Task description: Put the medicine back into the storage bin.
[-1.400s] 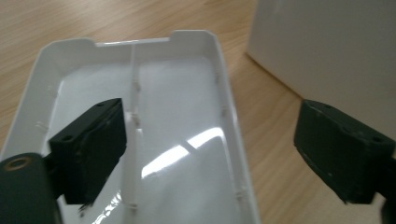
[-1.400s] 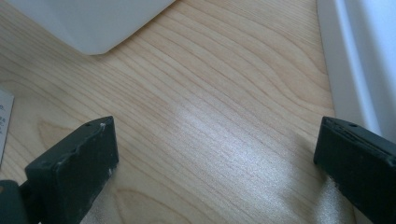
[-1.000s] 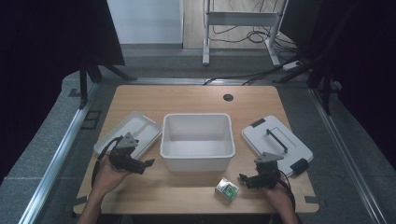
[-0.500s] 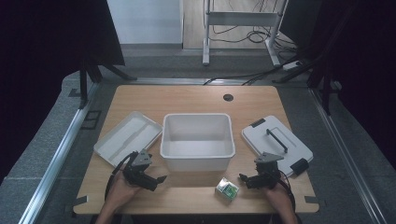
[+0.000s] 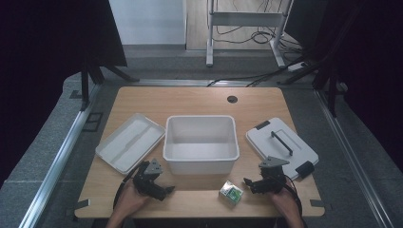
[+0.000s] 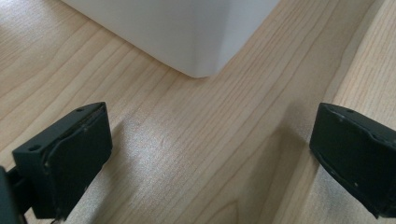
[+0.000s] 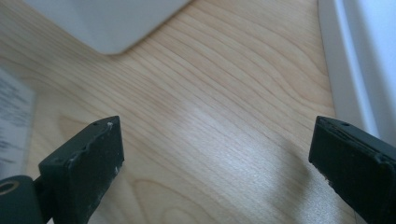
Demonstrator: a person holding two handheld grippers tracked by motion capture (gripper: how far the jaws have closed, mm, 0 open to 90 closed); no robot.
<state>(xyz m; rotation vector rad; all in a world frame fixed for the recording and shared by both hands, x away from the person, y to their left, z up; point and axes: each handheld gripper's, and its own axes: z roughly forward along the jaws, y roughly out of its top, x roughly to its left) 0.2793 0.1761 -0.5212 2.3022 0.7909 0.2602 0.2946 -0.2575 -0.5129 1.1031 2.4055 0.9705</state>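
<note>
Approach step: right gripper (image 5: 247, 181), jaws wide apart, empty, sits just beside small box (image 5: 231, 193). Next, prob.: straddle box, clamp. Left gripper (image 5: 170, 190) also spread, idle.

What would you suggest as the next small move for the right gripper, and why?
Probably ease the right gripper left toward the small green-and-white box and straddle it. Its jaws stand wide apart over bare wood, holding nothing, and the box lies just left of them on the table, in front of the white bin. The left gripper is open too, but farther away.
</note>
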